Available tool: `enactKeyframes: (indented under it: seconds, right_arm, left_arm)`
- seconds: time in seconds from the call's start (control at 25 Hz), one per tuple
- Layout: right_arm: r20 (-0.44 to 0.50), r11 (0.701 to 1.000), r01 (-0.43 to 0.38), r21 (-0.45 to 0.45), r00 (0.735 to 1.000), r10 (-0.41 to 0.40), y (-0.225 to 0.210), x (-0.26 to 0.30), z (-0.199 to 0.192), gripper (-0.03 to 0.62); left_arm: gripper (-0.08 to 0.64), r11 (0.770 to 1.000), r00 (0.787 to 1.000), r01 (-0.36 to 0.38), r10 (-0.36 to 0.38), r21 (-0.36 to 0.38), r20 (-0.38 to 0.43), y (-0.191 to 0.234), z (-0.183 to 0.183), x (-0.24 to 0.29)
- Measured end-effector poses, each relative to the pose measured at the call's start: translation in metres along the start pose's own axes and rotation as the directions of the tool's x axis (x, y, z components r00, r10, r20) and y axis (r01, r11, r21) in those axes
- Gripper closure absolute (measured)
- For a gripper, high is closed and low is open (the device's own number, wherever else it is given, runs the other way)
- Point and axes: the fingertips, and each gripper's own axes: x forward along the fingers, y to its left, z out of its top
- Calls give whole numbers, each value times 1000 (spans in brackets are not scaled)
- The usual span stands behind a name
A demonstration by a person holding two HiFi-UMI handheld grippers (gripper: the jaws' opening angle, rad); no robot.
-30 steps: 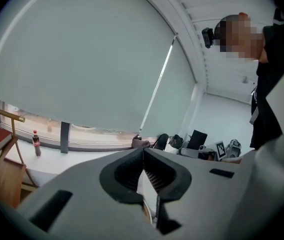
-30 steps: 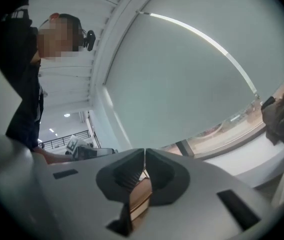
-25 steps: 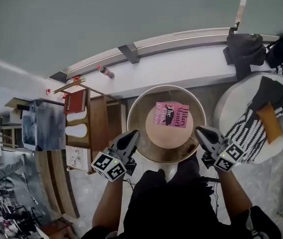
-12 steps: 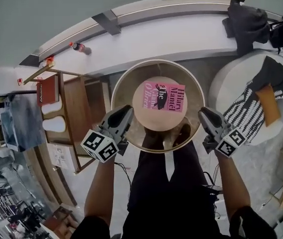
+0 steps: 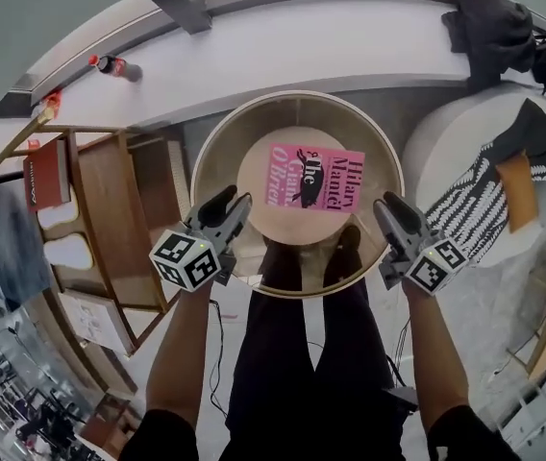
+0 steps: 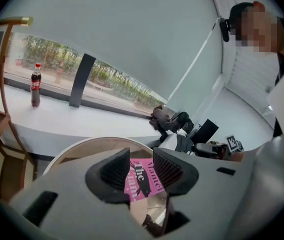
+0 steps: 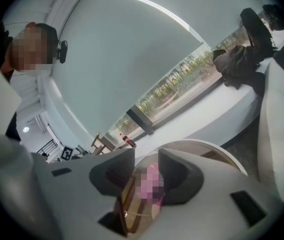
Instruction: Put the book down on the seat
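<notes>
1. Book (image 5: 314,178) lies flat on the round seat (image 5: 252,176), inside the curved chair shell (image 5: 203,152), with bare cushion on its left.
2. Left gripper (image 5: 232,203) and right gripper (image 5: 388,207) hover at the shell's near rim, jaws opening, nothing between them.

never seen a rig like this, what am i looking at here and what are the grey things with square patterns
No robot: a person holds a two-jaw gripper in each hand, the left gripper and the right gripper. The square-marked cubes are part of them. One picture is from a camera on the person's head, looking down; the other two cameras ride on the grippers. A pink book lies flat on the round seat. Both grippers' jaws are opening, with nothing between them.
</notes>
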Motion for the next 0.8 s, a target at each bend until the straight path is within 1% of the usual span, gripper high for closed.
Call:
enactKeyframes:
  seconds: [0.12, 0.24, 0.4, 0.48, 0.64, 0.8]
  right_arm:
    - [-15, 996, 84, 28, 996, -83, -26, 14, -20, 442]
    - [-93, 988, 148, 32, 985, -144, -45, 21, -51, 423]
    - [-202, 985, 166, 38, 967, -155, -60, 27, -95, 420]
    - [-234, 984, 176, 42, 959, -161, -67, 28, -112, 420]
    - [-260, 977, 206, 61, 948, -183, -84, 30, -132, 420]
    - [-280, 972, 219, 80, 941, -189, -95, 30, -144, 420]
  left_arm:
    - [406, 1000, 999, 13, -13, -6, -48, 18, -17, 19]
    - [393, 999, 996, 26, -28, -19, -89, 27, -35, 35]
    - [374, 999, 991, 0, -6, -39, -136, 41, -64, 52]
    - [362, 999, 987, -15, 7, -52, -158, 47, -78, 56]
    - [359, 997, 981, -3, -13, -82, -194, 51, -100, 68]
    - [360, 997, 973, -1, -16, -75, -232, 55, -114, 80]
